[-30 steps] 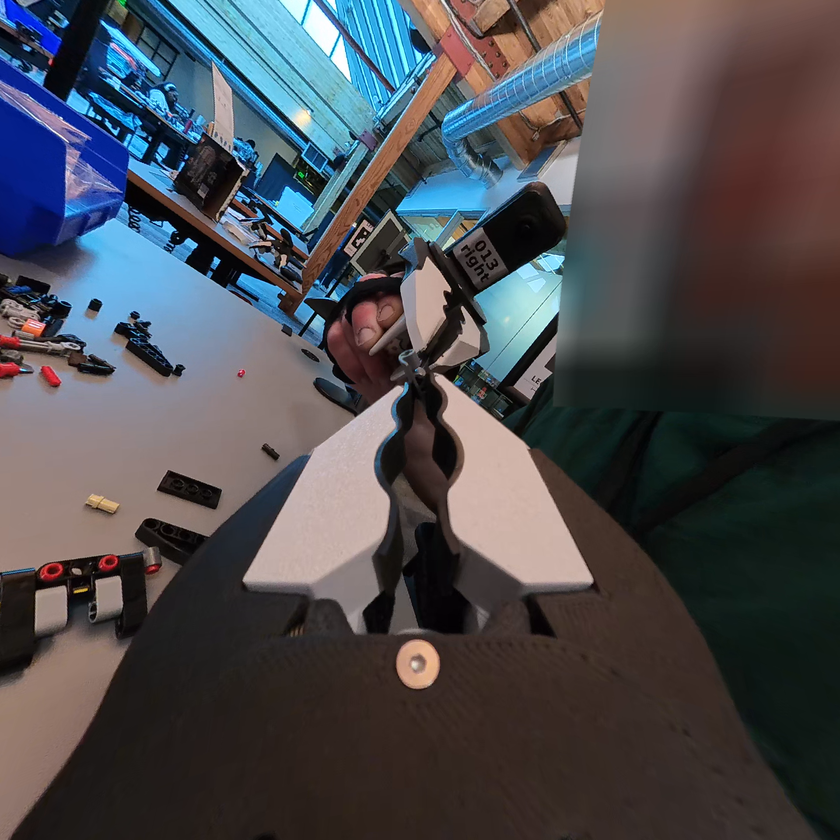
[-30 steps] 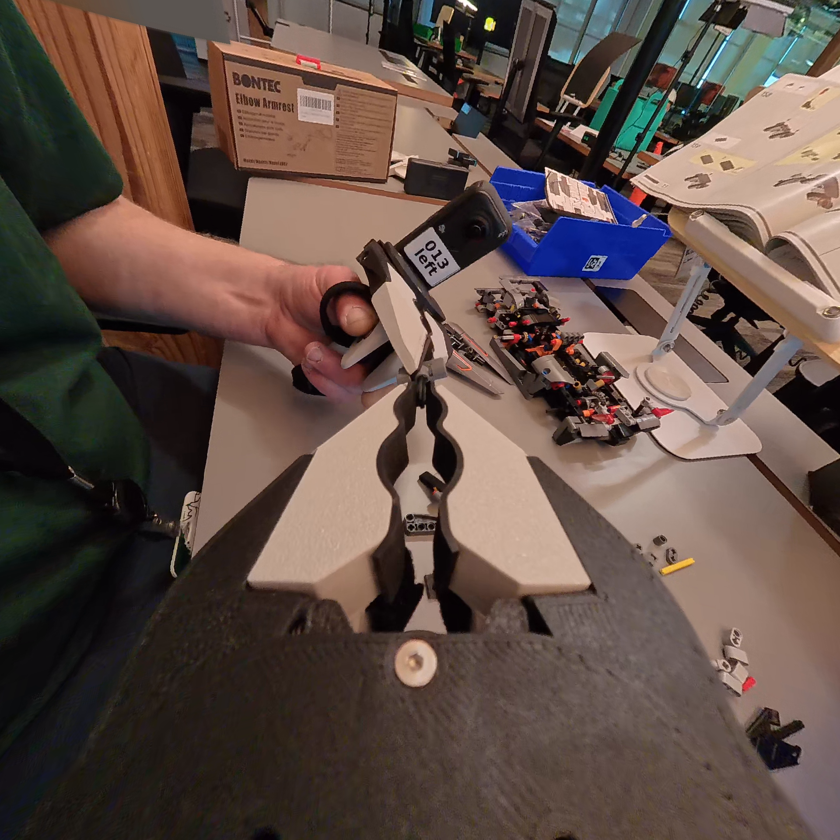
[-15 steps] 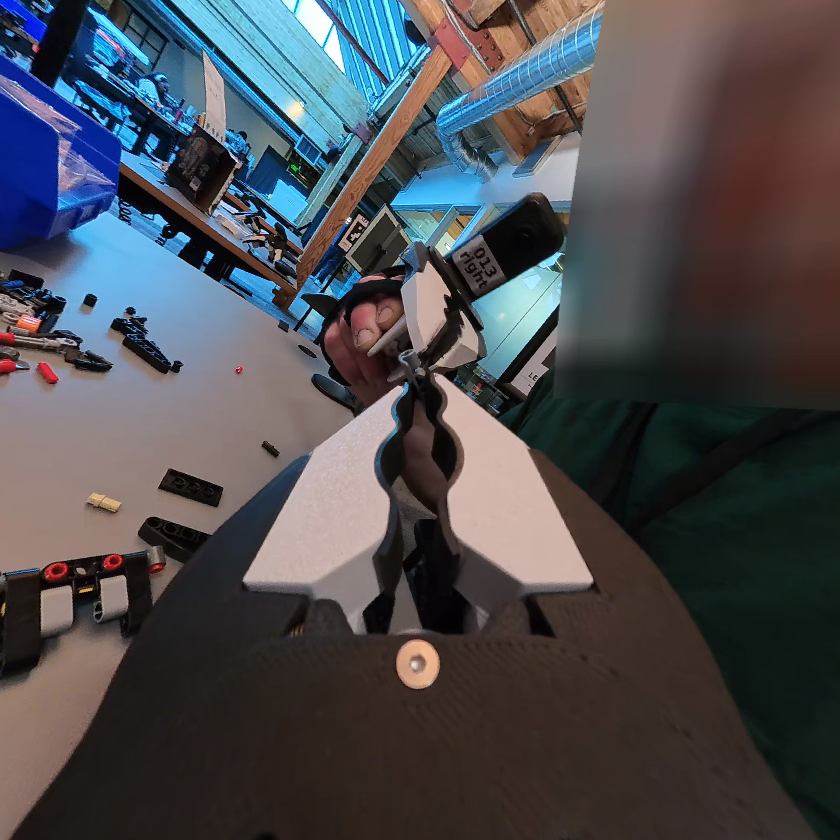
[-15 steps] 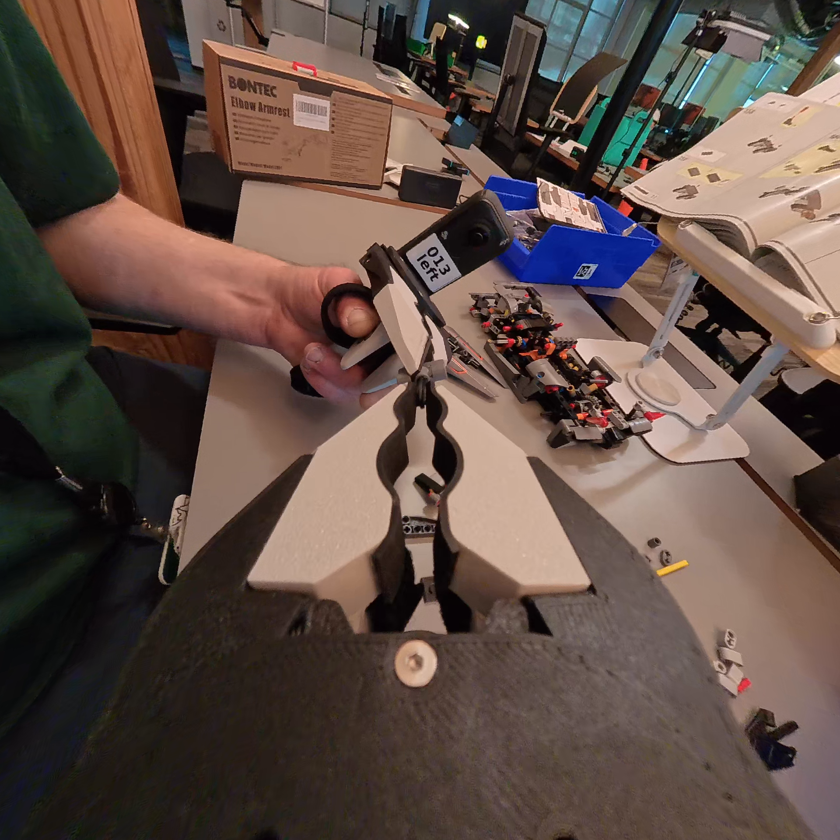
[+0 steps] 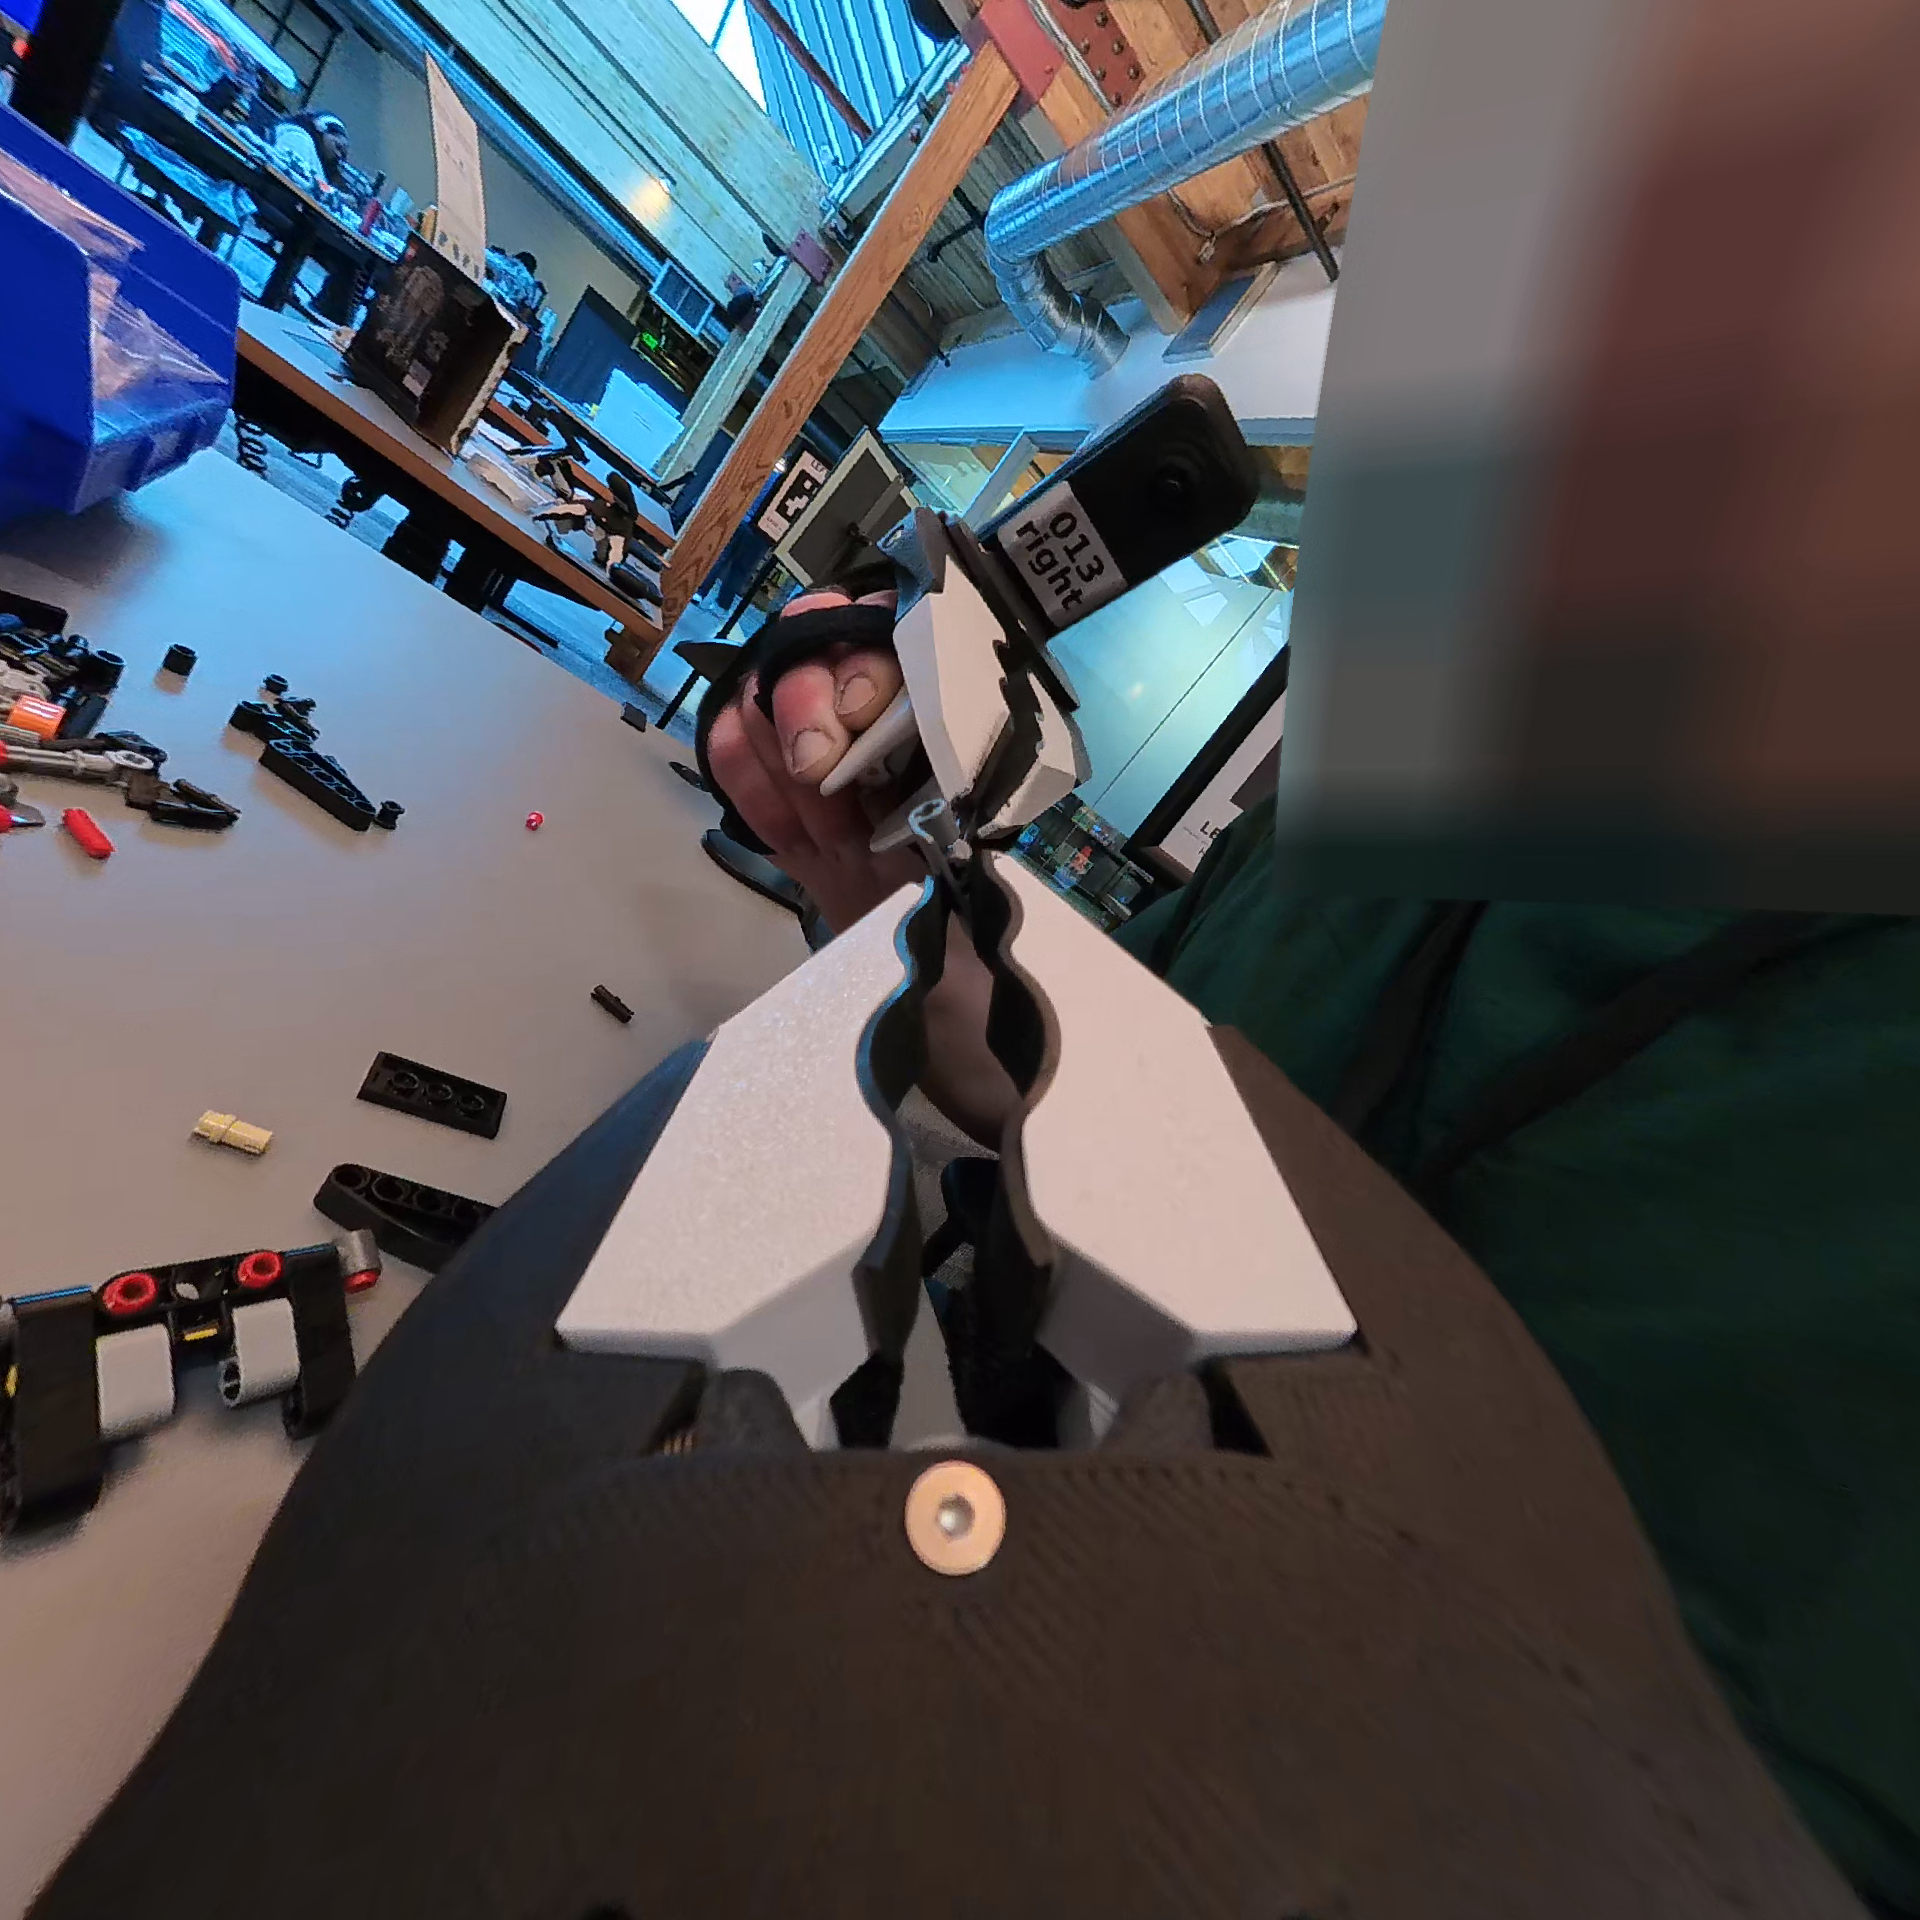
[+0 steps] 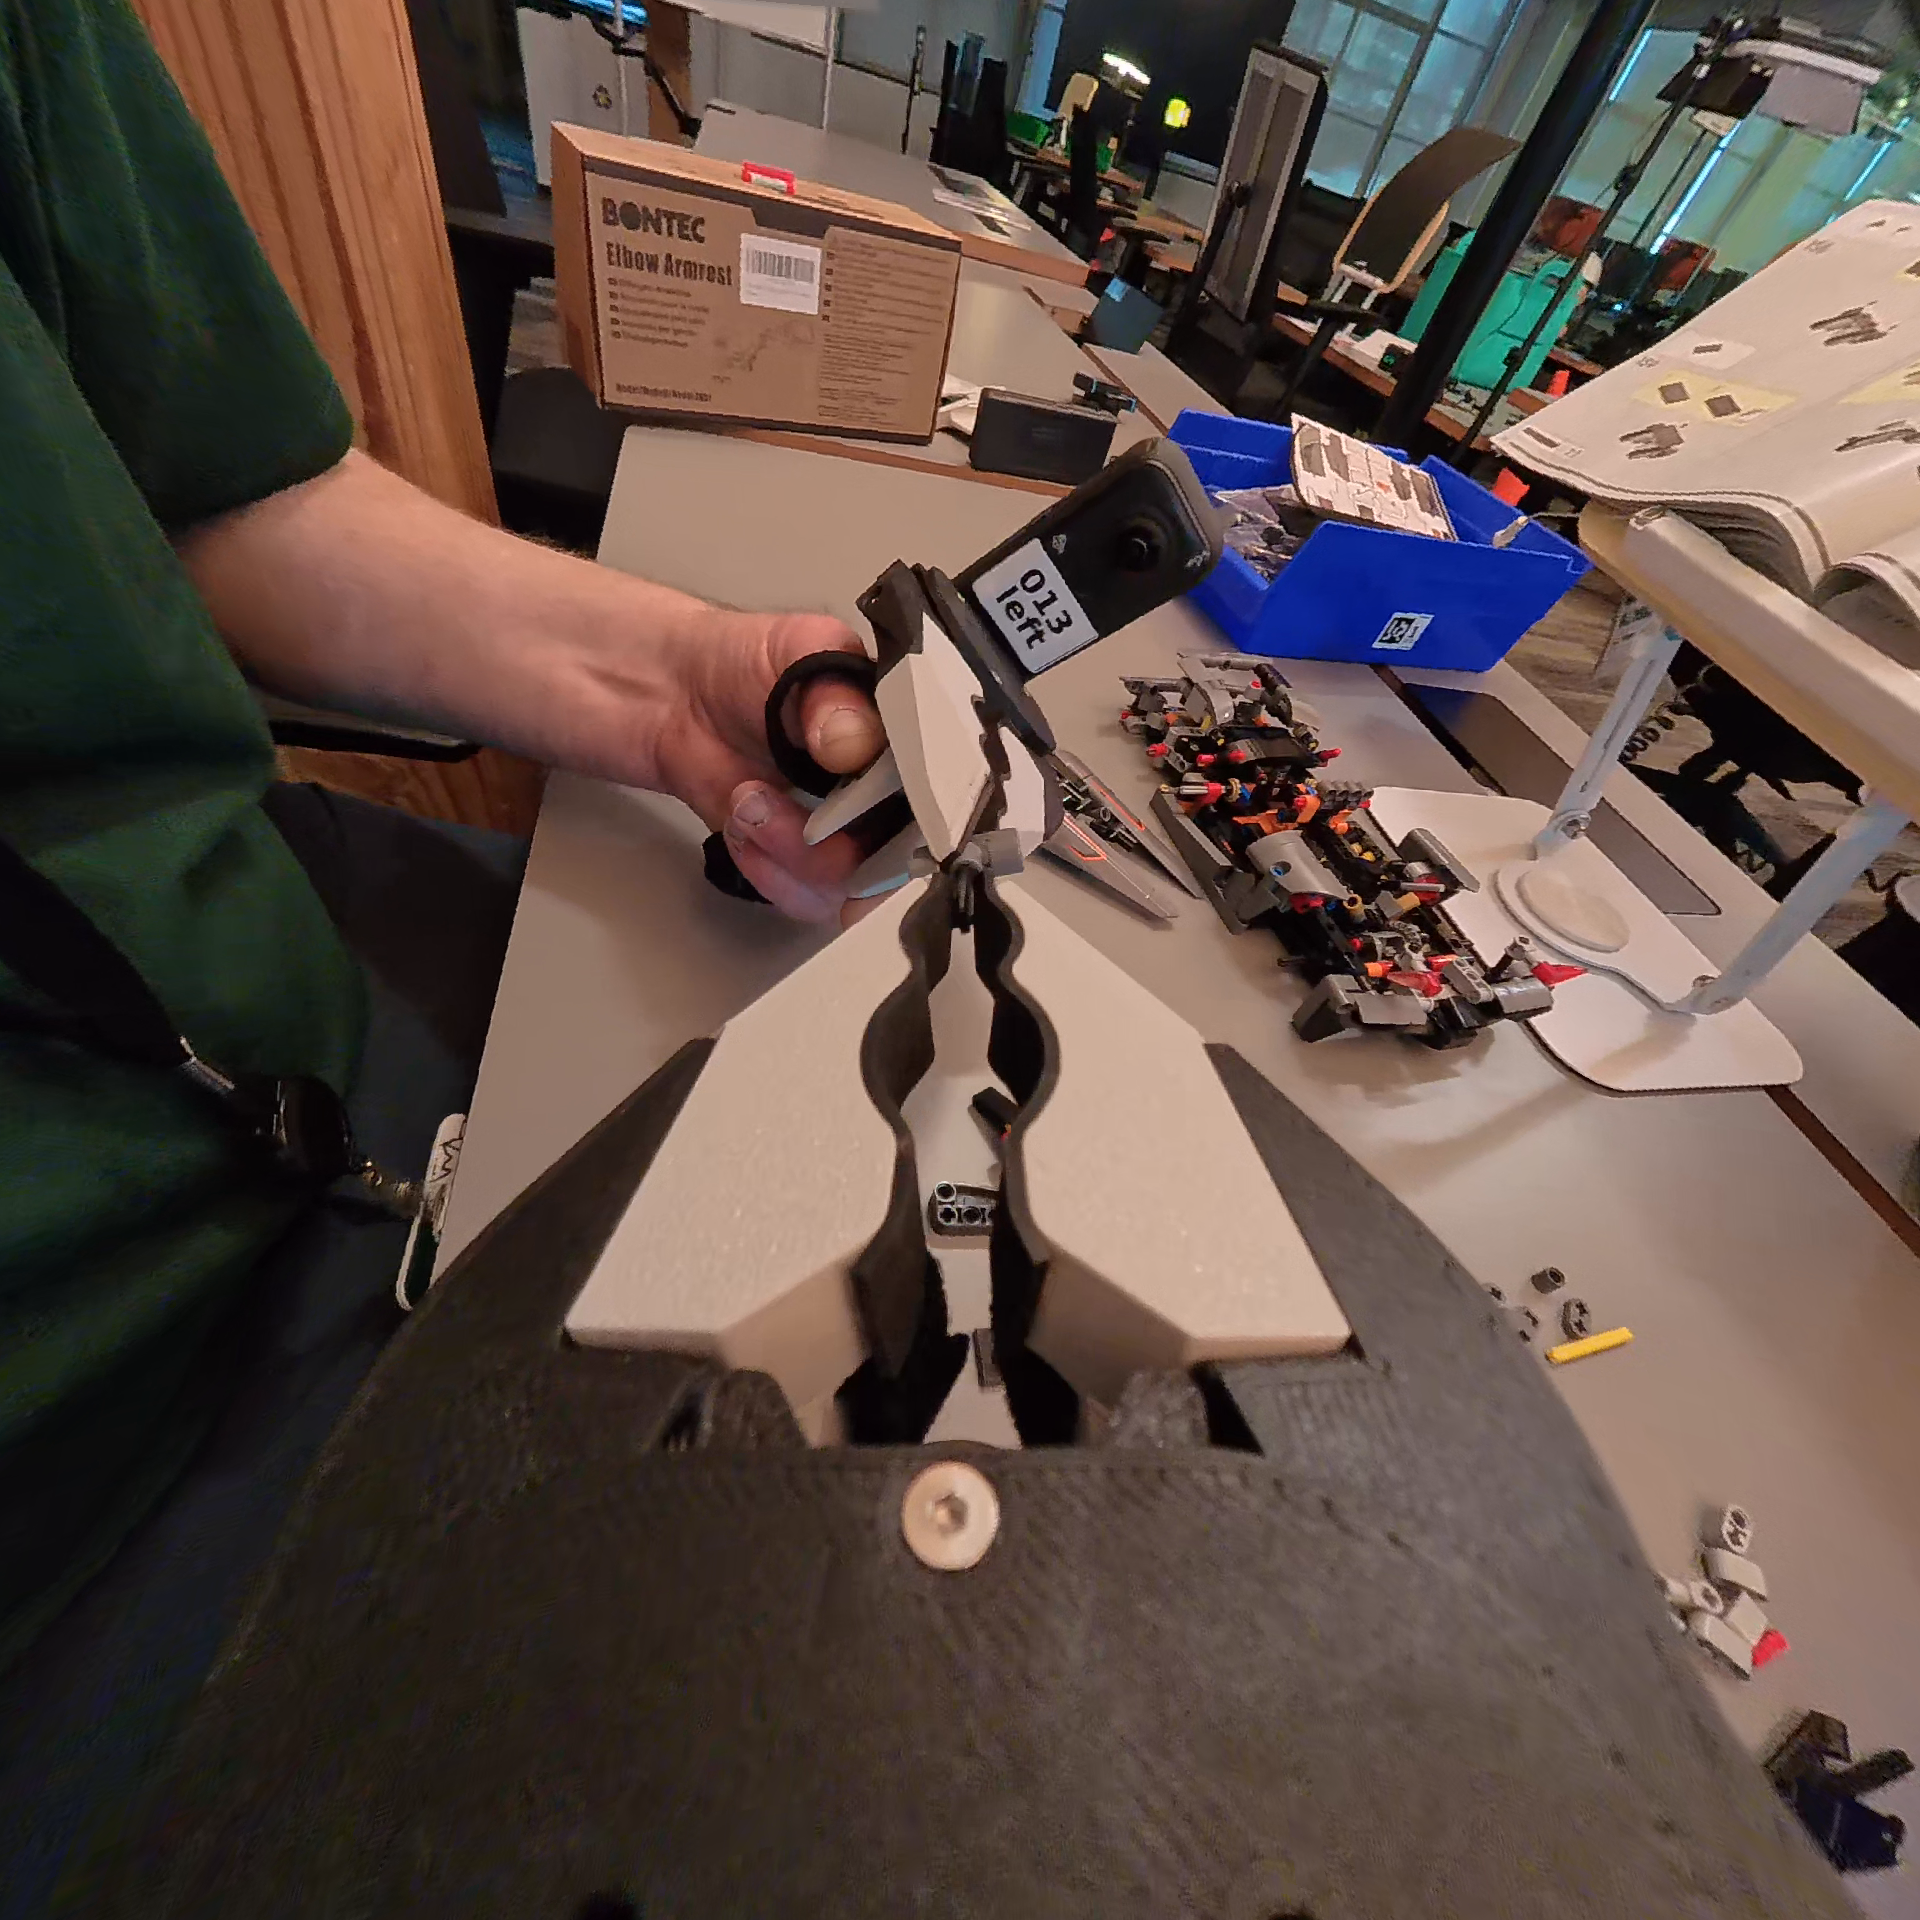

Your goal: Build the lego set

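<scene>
My left gripper (image 5: 951, 878) and my right gripper (image 6: 961, 894) are held tip to tip in the air above the grey table (image 5: 312, 935). In the right wrist view the left gripper (image 6: 977, 847) is shut on a small grey connector (image 6: 1000, 852). My right gripper is shut on a thin black pin (image 6: 964, 883) that meets that connector. In the left wrist view the grey connector (image 5: 928, 823) shows between my tips and the right gripper (image 5: 961, 821). A partly built lego car (image 6: 1340, 862) lies on the table beyond.
A blue bin (image 6: 1382, 592), a cardboard box (image 6: 769, 301) and an open instruction booklet on a white stand (image 6: 1766, 416) stand at the back. Loose black beams (image 5: 431, 1093), a tan pin (image 5: 231, 1132) and a black and red sub-assembly (image 5: 166, 1361) lie to the left. A person's green shirt (image 6: 125, 727) is close. The grippers are tip to tip, or close to it.
Both grippers stay shut and tip to tip. The pair has drifted only slightly, and the pieces at the tips are still held.
</scene>
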`<state>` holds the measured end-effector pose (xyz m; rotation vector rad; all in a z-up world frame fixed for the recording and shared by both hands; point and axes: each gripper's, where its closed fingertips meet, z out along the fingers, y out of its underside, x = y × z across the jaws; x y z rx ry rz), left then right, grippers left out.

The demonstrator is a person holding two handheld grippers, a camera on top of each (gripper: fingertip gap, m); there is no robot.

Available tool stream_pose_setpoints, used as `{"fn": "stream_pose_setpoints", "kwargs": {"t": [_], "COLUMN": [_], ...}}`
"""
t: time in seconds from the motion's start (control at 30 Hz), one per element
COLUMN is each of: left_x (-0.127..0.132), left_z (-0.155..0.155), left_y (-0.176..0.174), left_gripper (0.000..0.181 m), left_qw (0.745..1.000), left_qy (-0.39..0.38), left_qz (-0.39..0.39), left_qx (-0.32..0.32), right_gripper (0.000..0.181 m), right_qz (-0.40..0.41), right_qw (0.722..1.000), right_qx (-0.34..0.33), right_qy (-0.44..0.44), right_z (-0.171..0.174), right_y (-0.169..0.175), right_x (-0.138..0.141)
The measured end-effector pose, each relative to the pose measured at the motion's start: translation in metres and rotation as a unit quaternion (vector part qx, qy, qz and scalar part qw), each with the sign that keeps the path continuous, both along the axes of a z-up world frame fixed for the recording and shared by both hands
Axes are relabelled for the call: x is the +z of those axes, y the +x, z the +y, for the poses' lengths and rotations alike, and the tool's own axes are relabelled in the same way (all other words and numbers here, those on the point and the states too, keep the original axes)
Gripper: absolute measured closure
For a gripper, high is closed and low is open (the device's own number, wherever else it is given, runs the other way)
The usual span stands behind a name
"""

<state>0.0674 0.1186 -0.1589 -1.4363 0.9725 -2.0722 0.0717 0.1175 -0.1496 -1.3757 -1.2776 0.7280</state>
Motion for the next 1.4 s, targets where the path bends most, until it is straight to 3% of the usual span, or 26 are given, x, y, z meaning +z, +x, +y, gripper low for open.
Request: {"fn": "stream_pose_setpoints", "kwargs": {"t": [0.53,1.03,1.4], "left_x": [-0.004,-0.009,-0.004], "left_z": [-0.004,0.002,-0.002], "left_y": [-0.002,0.001,0.002], "left_gripper": [0.179,0.178,0.179], "left_qw": [1.000,1.000,0.998], "left_qy": [-0.013,-0.020,-0.027], "left_qz": [-0.007,-0.003,-0.047], "left_qx": [-0.028,-0.002,-0.021], "right_gripper": [0.179,0.179,0.179], "right_qz": [0.018,0.025,0.078], "right_qw": [0.999,1.000,0.996], "right_qx": [0.043,0.001,0.027], "right_qy": [-0.022,0.010,-0.023], "right_z": [-0.002,0.002,0.000], "right_y": [-0.002,-0.004,-0.001], "right_x": [-0.003,-0.003,0.000]}}
